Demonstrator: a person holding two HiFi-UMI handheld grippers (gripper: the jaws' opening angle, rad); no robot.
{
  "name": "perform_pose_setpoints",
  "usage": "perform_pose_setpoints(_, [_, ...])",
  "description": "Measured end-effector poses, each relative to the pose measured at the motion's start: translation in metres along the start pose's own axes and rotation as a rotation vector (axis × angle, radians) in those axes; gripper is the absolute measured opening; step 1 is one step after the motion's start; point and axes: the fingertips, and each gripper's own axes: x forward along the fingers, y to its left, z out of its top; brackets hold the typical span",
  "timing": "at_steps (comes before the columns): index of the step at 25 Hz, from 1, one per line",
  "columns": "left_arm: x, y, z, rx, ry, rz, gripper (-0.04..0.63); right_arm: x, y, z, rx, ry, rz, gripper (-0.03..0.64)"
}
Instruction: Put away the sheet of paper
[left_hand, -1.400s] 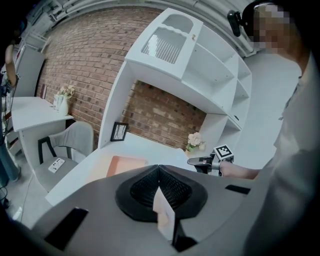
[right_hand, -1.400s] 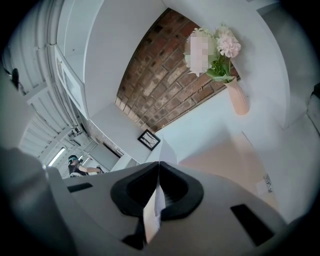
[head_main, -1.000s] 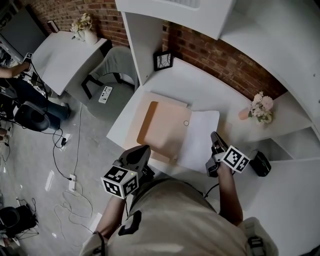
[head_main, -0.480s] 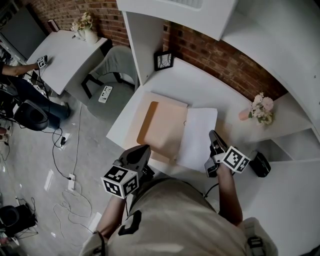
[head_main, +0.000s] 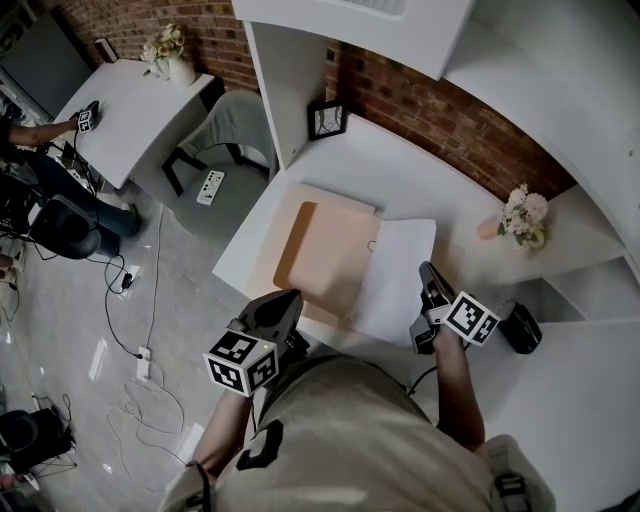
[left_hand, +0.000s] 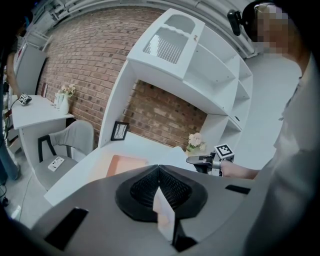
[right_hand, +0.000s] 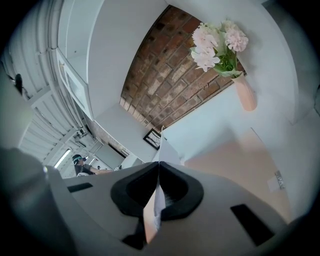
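Note:
An open folder (head_main: 320, 250) with a peach inside lies on the white desk (head_main: 400, 180). A white sheet of paper (head_main: 395, 275) lies partly over the folder's right half. My right gripper (head_main: 428, 275) is at the sheet's right edge and shut on it; the sheet (right_hand: 164, 150) stands up thin between its jaws in the right gripper view. My left gripper (head_main: 288, 300) is at the folder's near edge, shut on a thin peach flap (left_hand: 162, 215) of the folder. In the left gripper view the folder (left_hand: 127, 164) lies ahead, with the right gripper (left_hand: 197, 160) beyond it.
A vase of pink flowers (head_main: 522, 215) stands at the desk's right, a black picture frame (head_main: 326, 120) at the back, and a black object (head_main: 520, 328) by my right hand. Shelving rises behind. A grey chair (head_main: 225, 130) and a second table (head_main: 130, 110) stand at the left.
My right gripper has drawn the sheet a little to the left, further over the folder, with its right edge raised. The left gripper has stayed put.

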Motion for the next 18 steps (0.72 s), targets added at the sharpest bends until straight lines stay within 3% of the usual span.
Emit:
perform_pose_setpoints(6, [-0.001, -0.001, -0.002, 0.002, 0.002, 0.007, 0.015, 0.006, -0.002, -0.002, 0.022, 0.006, 0.015, 0.028])
perform_pose_setpoints(18, [-0.005, -0.001, 0.0, 0.003, 0.001, 0.015, 0.015, 0.022, -0.007, 0.0, 0.193, -0.003, 0.062, 0.028])
